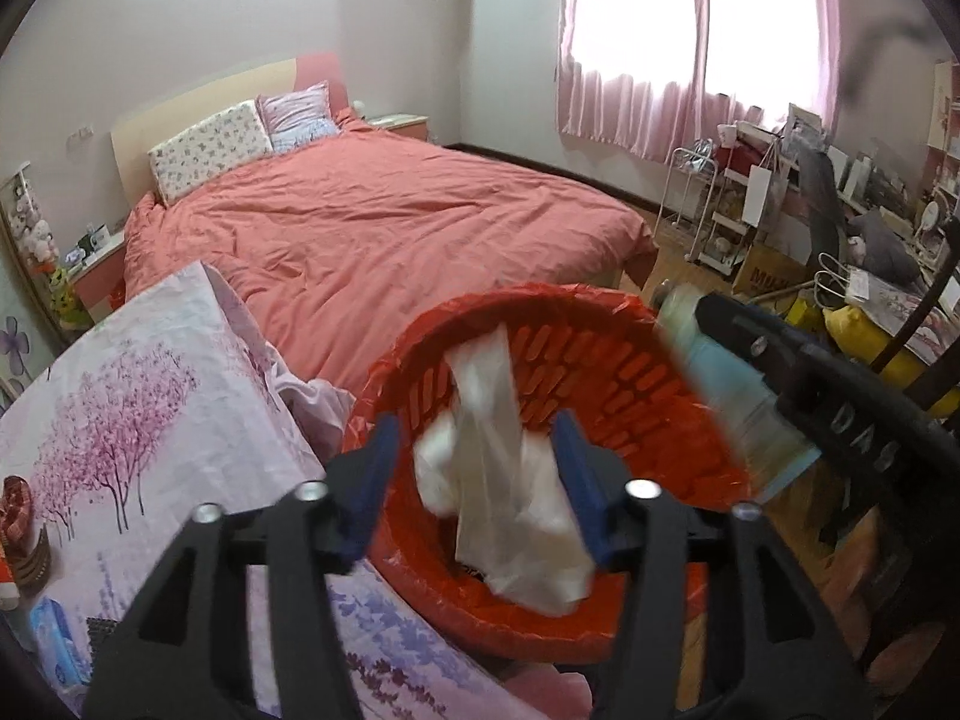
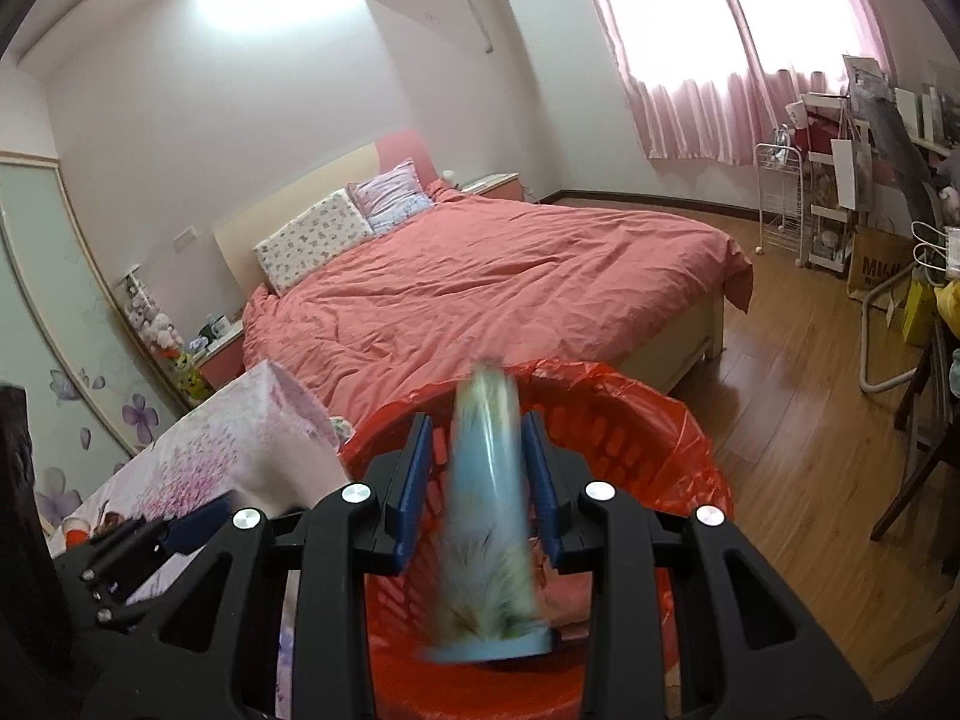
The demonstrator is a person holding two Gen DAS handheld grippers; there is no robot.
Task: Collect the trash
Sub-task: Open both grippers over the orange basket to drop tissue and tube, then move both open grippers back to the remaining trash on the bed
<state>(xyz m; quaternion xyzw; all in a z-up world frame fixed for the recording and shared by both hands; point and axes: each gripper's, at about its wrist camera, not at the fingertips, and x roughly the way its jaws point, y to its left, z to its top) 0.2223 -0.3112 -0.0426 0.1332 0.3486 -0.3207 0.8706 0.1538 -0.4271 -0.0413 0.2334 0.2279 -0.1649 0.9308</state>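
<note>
A red slotted bin [image 1: 630, 396] lined with a red plastic bag stands on the floor by the bed's foot. My left gripper [image 1: 477, 450] hovers over it with its blue pads apart. A crumpled white plastic bag [image 1: 504, 516] hangs blurred between them, clear of the left pad, over the bin's mouth. My right gripper [image 2: 477, 426] is above the same bin [image 2: 660, 408], open. A blurred light-blue cup-like container [image 2: 489, 540] sits loose between its pads with a gap on the left side. The same container [image 1: 720, 372] also shows at the right of the left wrist view.
A bed with a coral cover [image 1: 390, 222] lies beyond the bin. A table with a floral cloth [image 1: 150, 396] stands to the left, touching the bin. Wooden floor [image 2: 810, 420] opens to the right, with a dark chair [image 2: 924, 438], racks and boxes along the window wall.
</note>
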